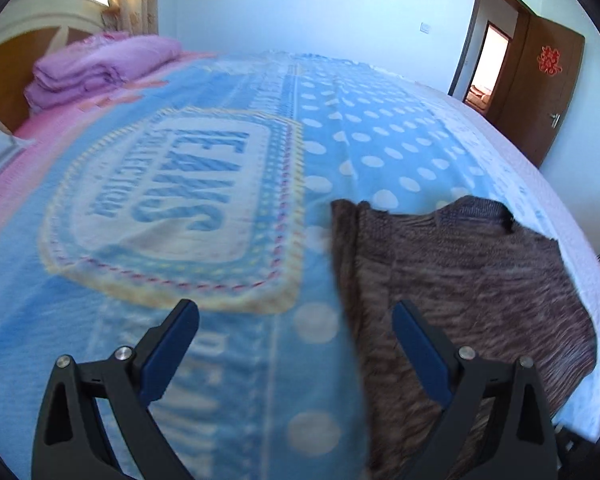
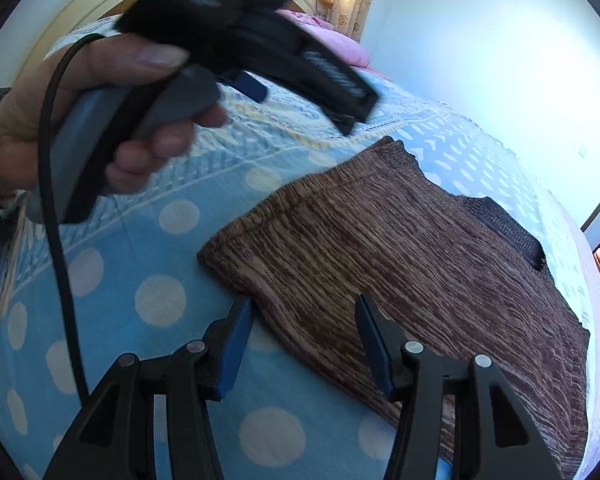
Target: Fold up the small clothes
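Right tool (image 2: 304, 332) hangs low over the bed, jaws spread and nothing between them, blue pads straddling the near edge of the brown knit top (image 2: 400, 248); whether a pad actually touches the cloth I can't tell. The top lies flat on the blue dotted blanket (image 2: 160, 300), looking already folded into a narrow panel, its dark collar (image 2: 512, 228) at the far end, the whole thing close to the bed's right side edge. Up and to the left, the person's left hand (image 2: 100, 120) carries the other unit, cable trailing down. From that side, the left tool (image 1: 296, 328) is wide open too and grips nothing: one finger over bare blanket, the other over the top's left border, the garment (image 1: 460, 280) running away toward the collar and the white edge of the bed (image 1: 560, 208). That view is smeared, so the left tool looks to be on the move. Further out, a big "JEANS" badge (image 1: 188, 188) printed mid-blanket, pink quilts (image 1: 100, 64) stacked at the headboard end, a door (image 1: 548, 92) past the far corner. My read: we're between folds, both tools lining up on the near hem, no grasp made yet. The next move should want each tool pinching a near corner, both layers caught if it is doubled, then a level lift and carry toward the collar so the halves meet square. The knit looks loose and stretchy, so an uneven pull would likely skew it, and the right corner sits close to the bed's edge.
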